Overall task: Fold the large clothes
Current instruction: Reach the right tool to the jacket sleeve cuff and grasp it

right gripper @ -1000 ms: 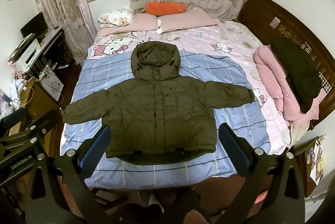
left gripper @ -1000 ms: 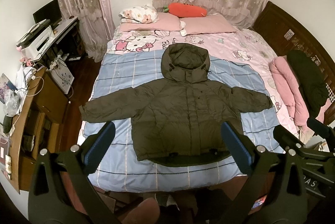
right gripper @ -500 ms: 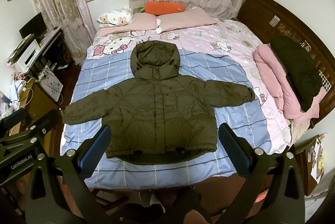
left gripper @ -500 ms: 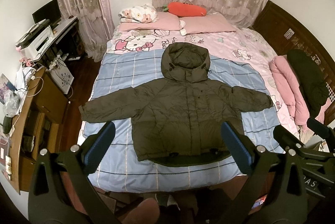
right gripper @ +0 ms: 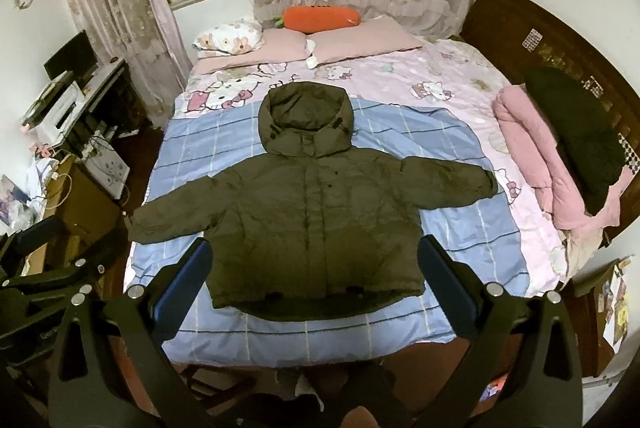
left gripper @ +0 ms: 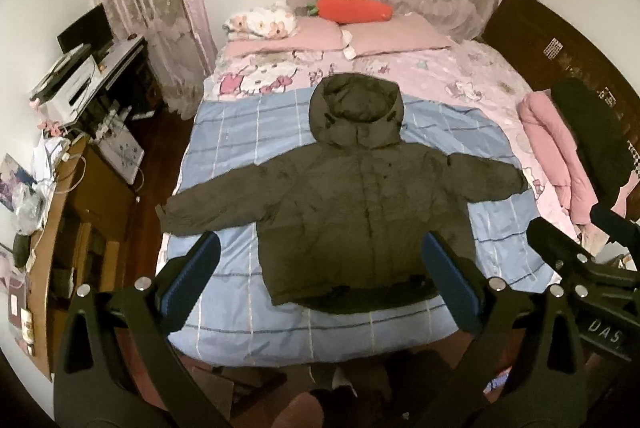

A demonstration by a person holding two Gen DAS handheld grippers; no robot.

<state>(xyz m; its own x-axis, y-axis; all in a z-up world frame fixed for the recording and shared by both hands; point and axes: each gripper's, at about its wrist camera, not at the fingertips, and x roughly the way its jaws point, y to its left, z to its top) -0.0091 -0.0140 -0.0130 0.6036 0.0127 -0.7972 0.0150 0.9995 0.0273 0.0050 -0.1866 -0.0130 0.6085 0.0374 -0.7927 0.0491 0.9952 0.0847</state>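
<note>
Jacket point(left gripper: 360, 212) is spread flat on the blue sheet point(left gripper: 240, 132), sleeves out. Both the left gripper point(left gripper: 320, 284) and right gripper point(right gripper: 312, 280) are held wide apart, empty. Puffy cloth (slippery, probably) could be dropped if pinched thinly.

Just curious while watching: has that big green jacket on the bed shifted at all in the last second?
No. The jacket lies spread on the blue sheet, hood toward the pillows, exactly as before.

Black angular tool point(left gripper: 320, 268) arms, blue finger pads point(left gripper: 192, 280), silver screws, white lettering.
</note>
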